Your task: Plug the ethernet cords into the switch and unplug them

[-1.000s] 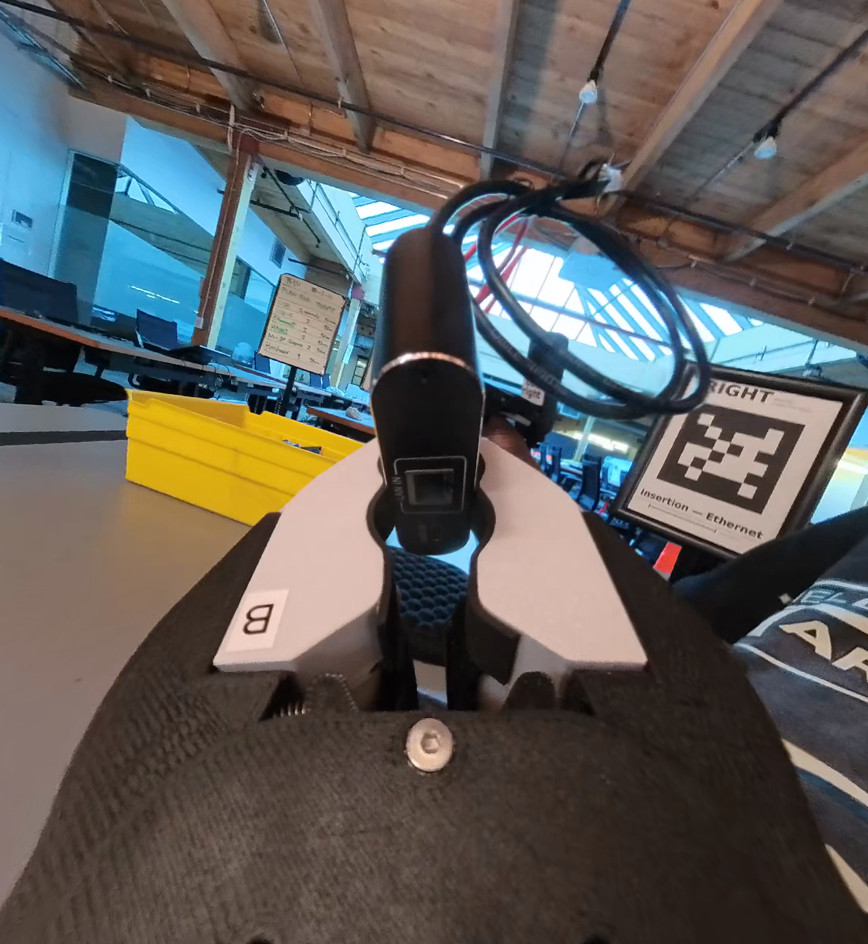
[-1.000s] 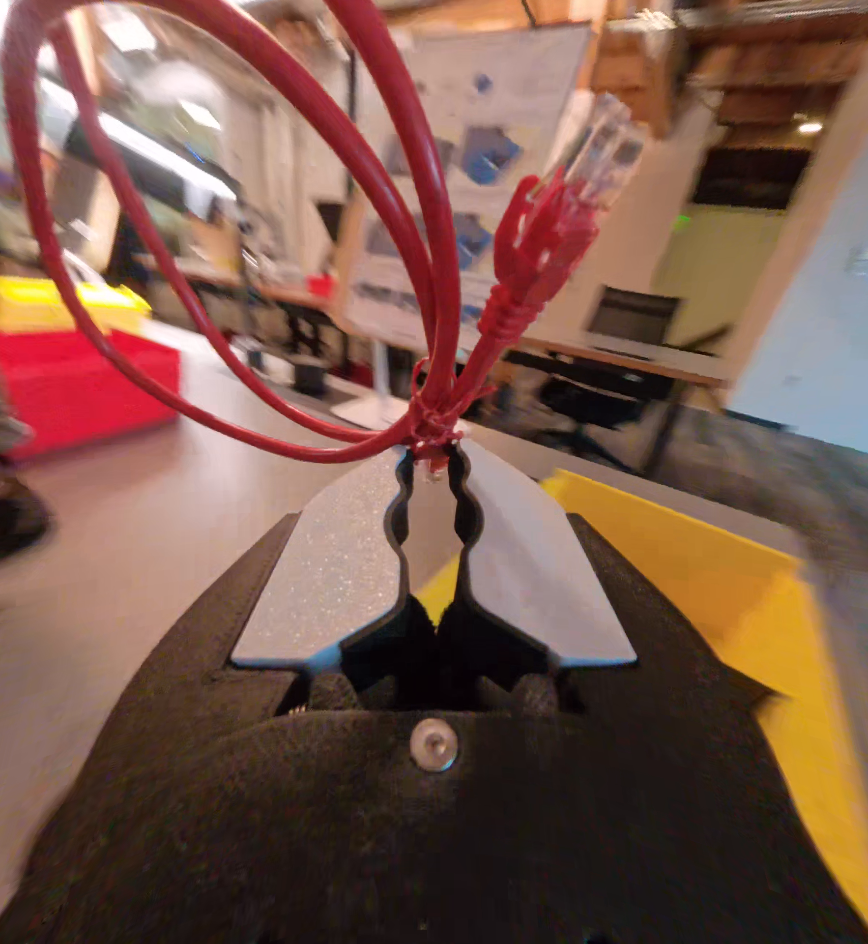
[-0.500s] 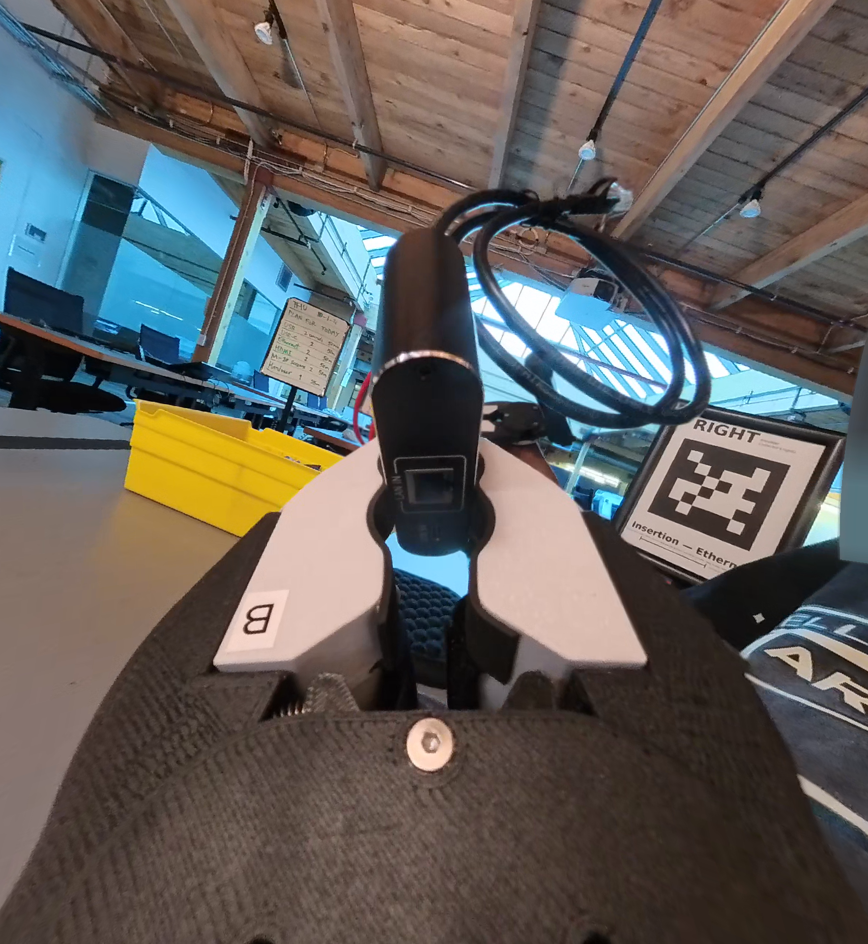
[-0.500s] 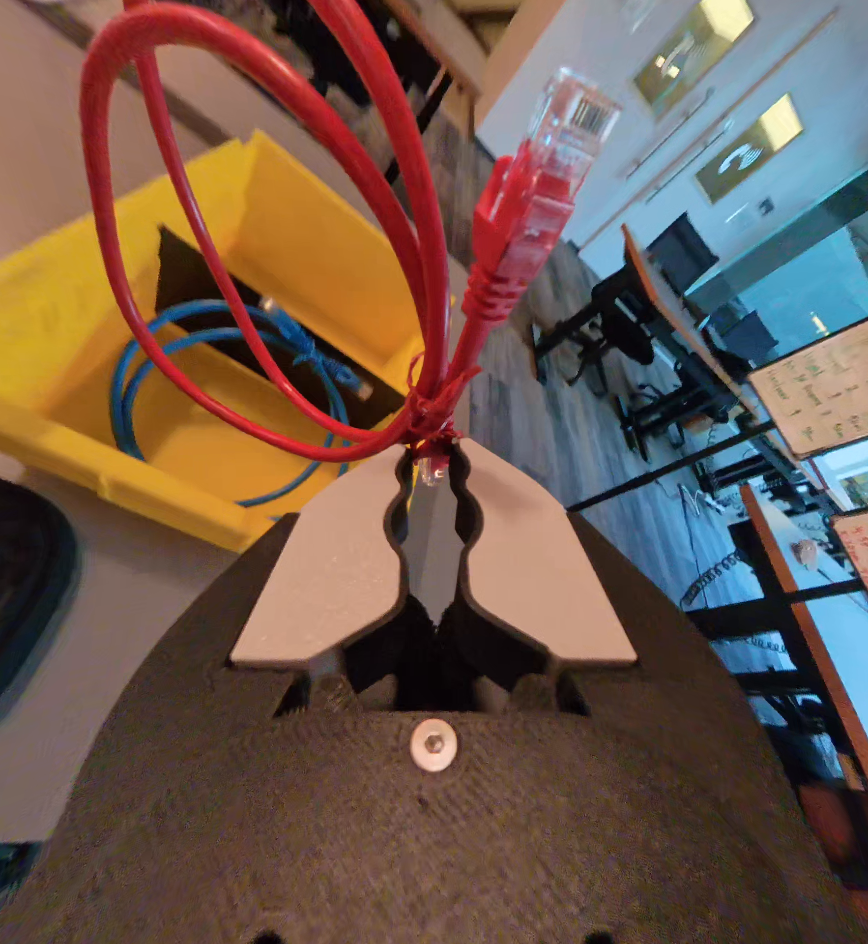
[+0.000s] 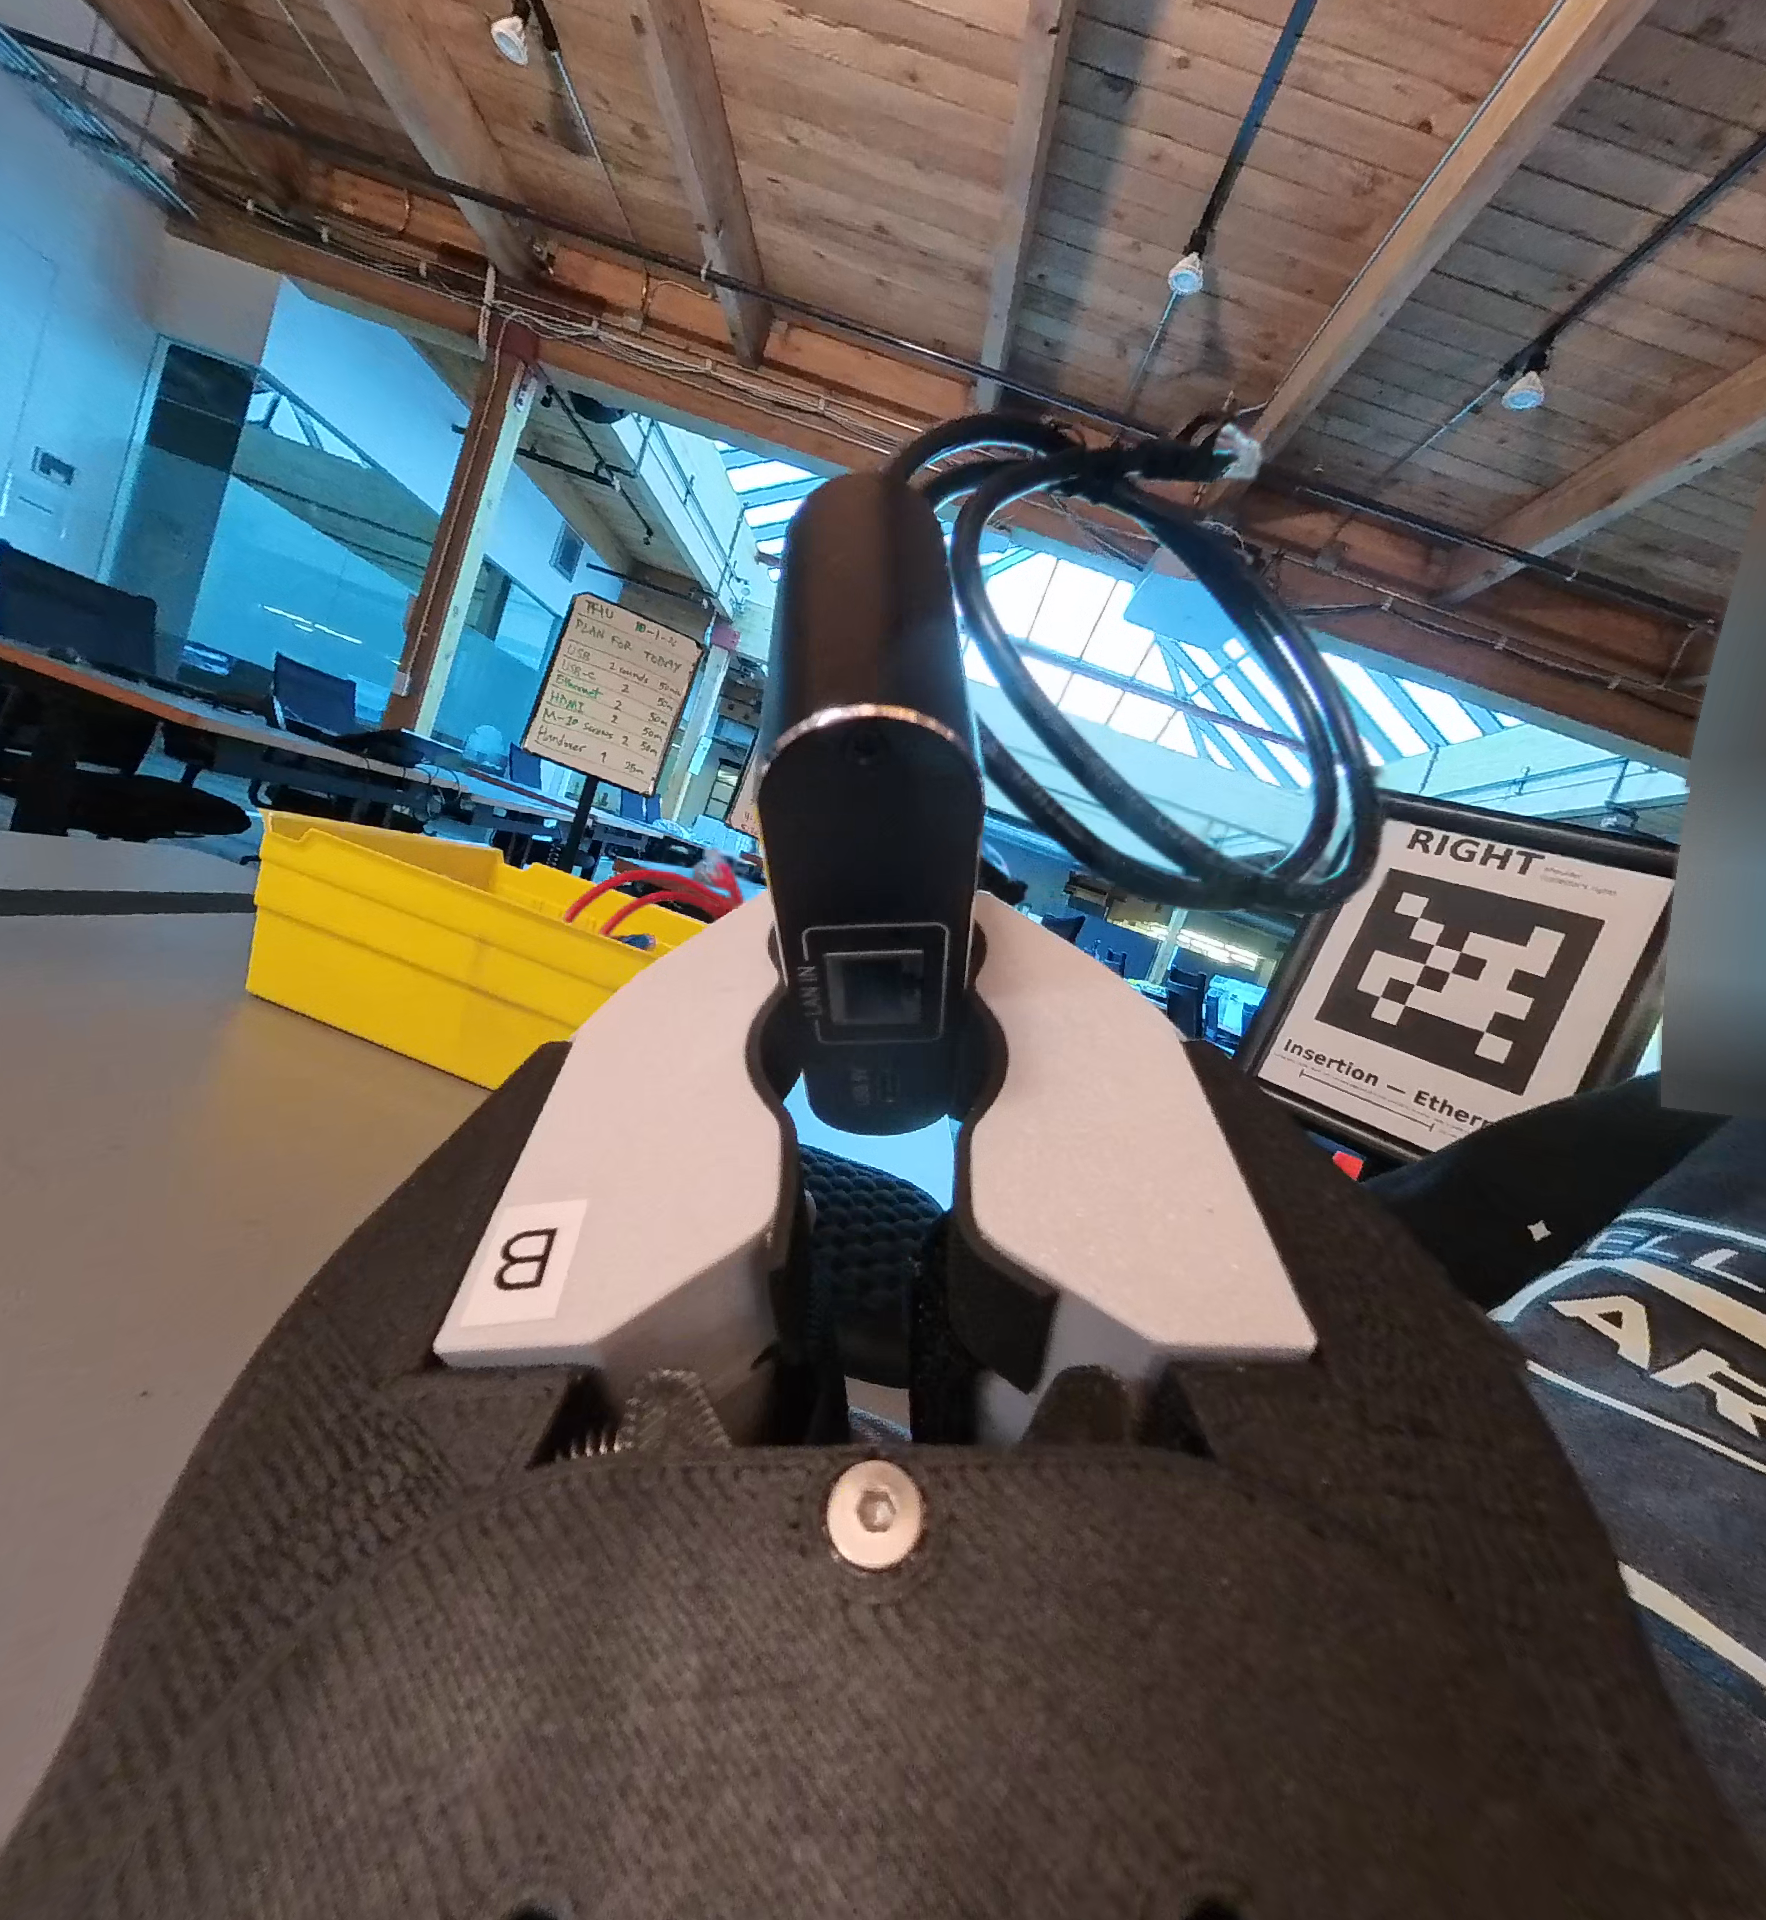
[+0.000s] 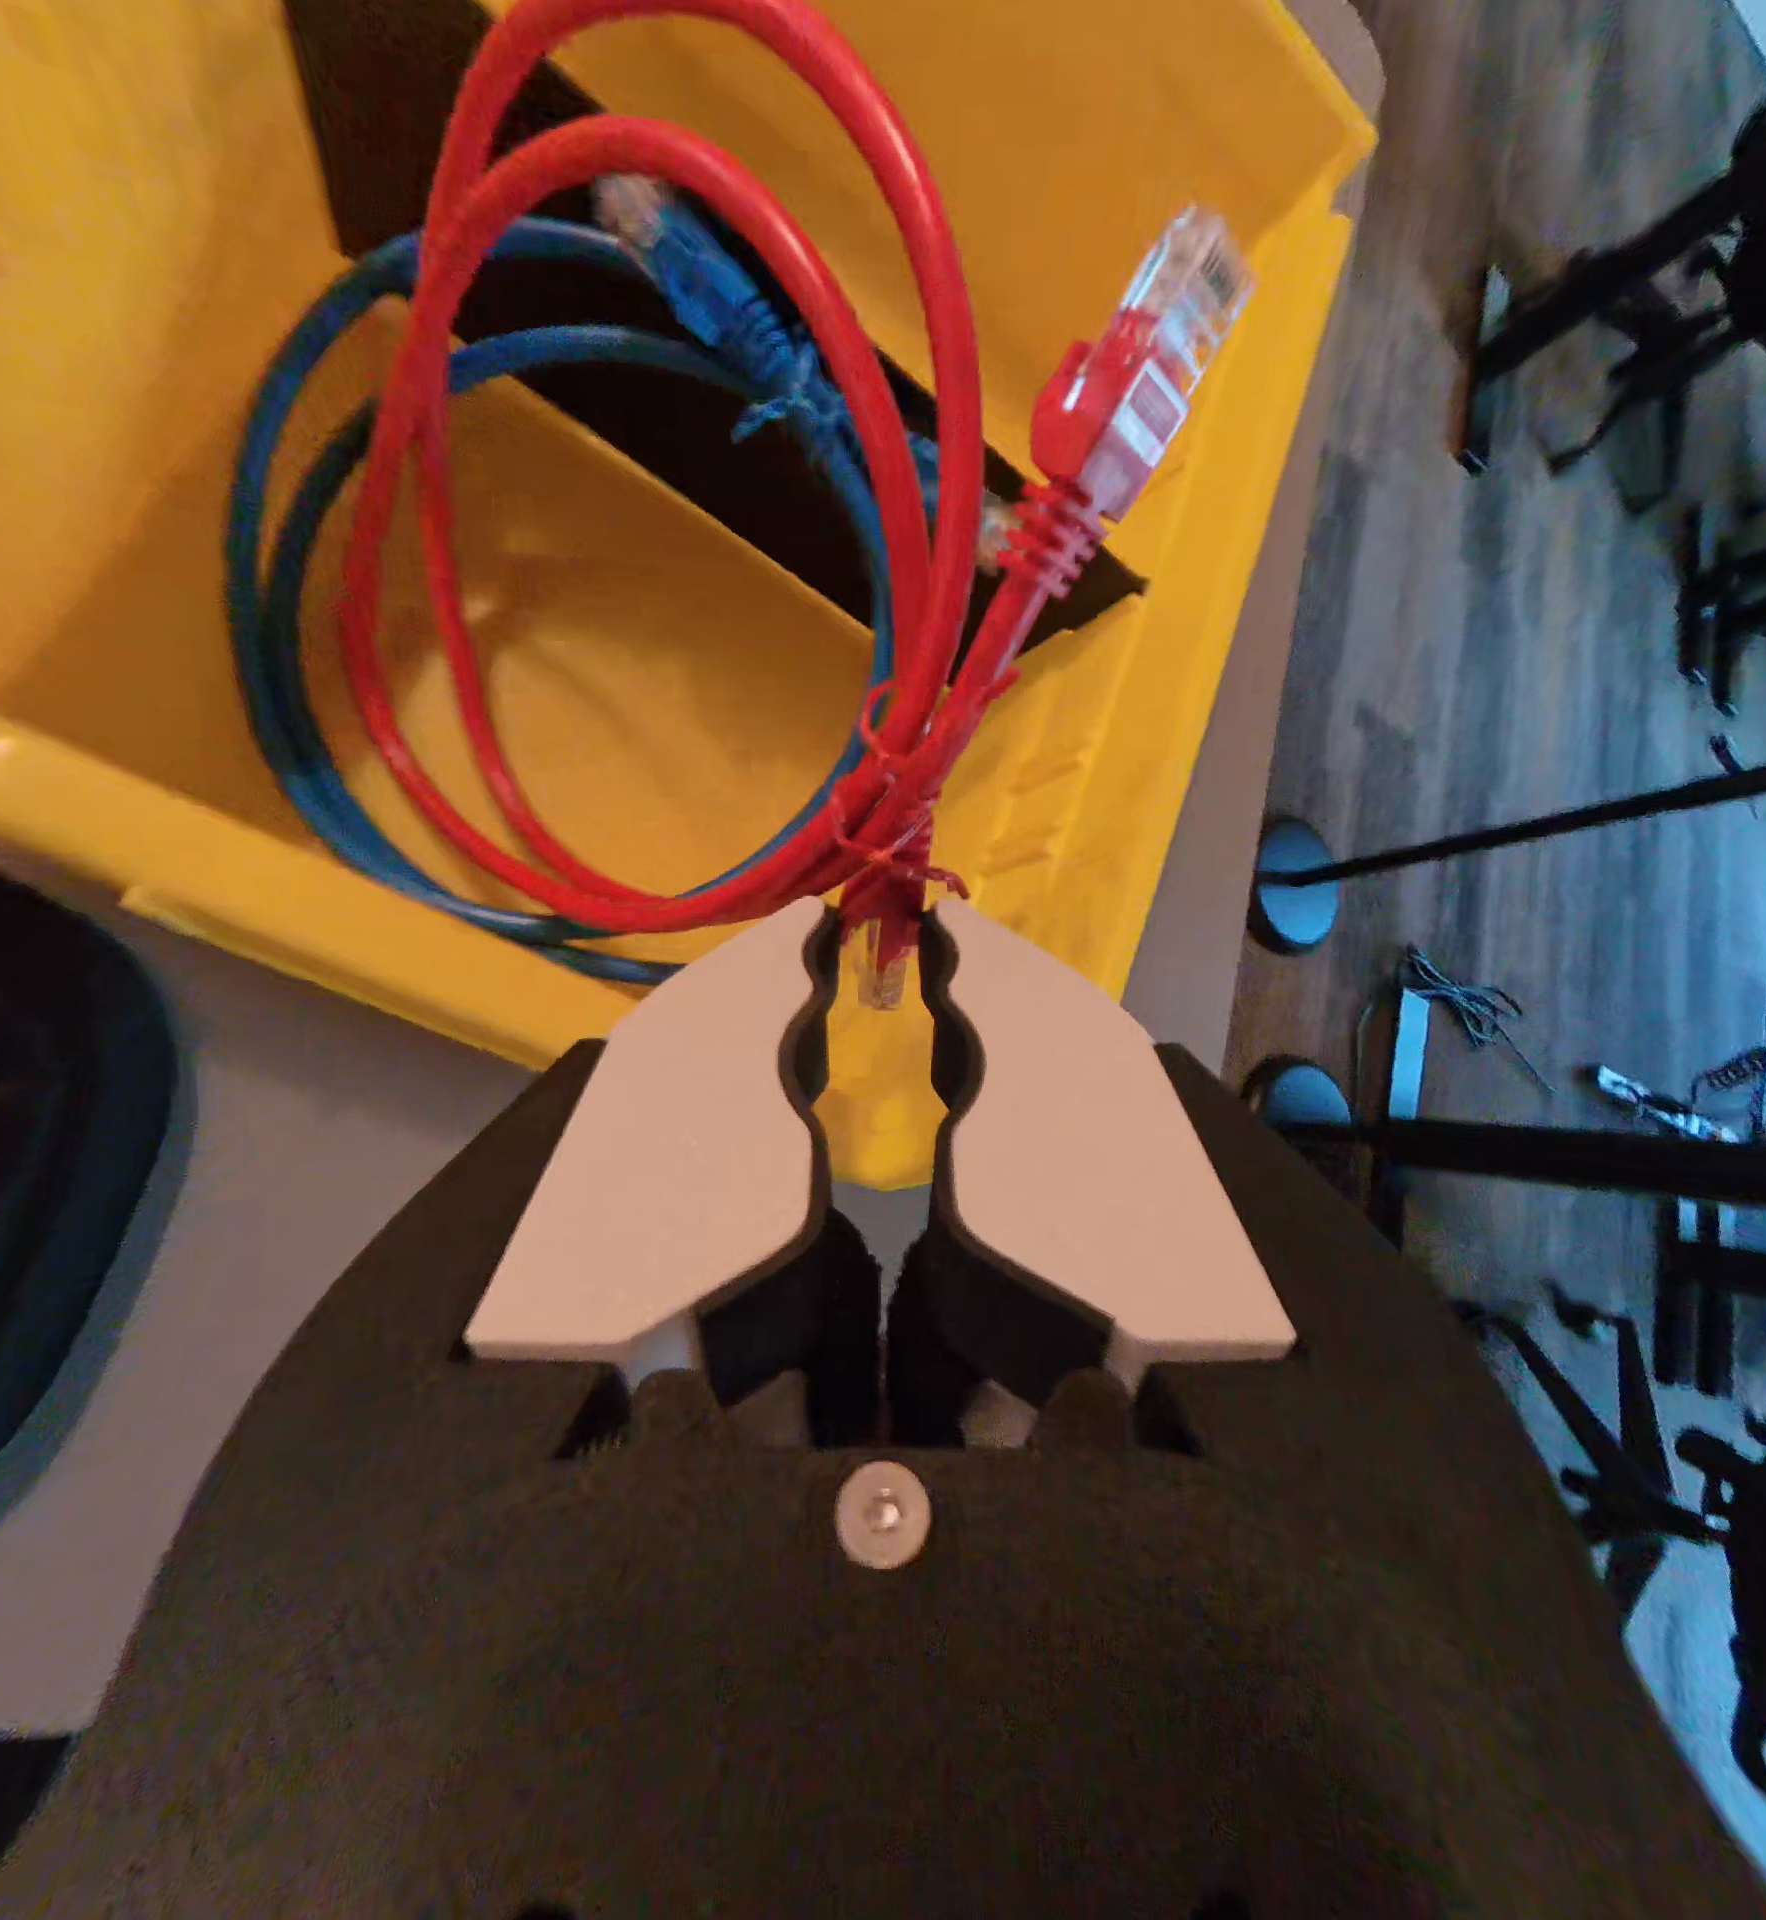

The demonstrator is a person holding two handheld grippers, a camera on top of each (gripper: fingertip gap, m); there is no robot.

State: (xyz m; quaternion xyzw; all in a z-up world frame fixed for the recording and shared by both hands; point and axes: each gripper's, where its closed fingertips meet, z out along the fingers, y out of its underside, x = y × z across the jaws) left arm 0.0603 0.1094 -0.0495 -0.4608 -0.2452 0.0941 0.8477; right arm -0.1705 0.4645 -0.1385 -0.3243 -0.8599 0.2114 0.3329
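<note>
My left gripper [image 5: 874,997] is shut on a black oblong switch [image 5: 863,727], held upright with its empty port [image 5: 866,985] facing the camera. A coiled black cord [image 5: 1232,686] hangs off the switch's far end. My right gripper [image 6: 877,935] is shut on a coiled red ethernet cord [image 6: 671,499] at its tied bundle, above the yellow bin [image 6: 1097,156]. One clear plug [image 6: 1170,312] of the red cord sticks up to the right; its other plug [image 6: 879,961] sits between the fingers. A coiled blue cord [image 6: 297,582] lies in the bin.
In the left wrist view the yellow bin [image 5: 411,935] stands on the grey table [image 5: 110,1143] with red cord loops [image 5: 640,899] over it. A framed marker sign [image 5: 1461,966] stands to the right, a person's dark shirt [image 5: 1689,1403] beside it. The table edge and floor [image 6: 1533,727] lie right of the bin. Some 45 cm of space lies between my two pairs of fingers.
My right gripper has swung with the red cord from facing the room to over the yellow bin. The left gripper tilted up slightly, still holding the switch.
</note>
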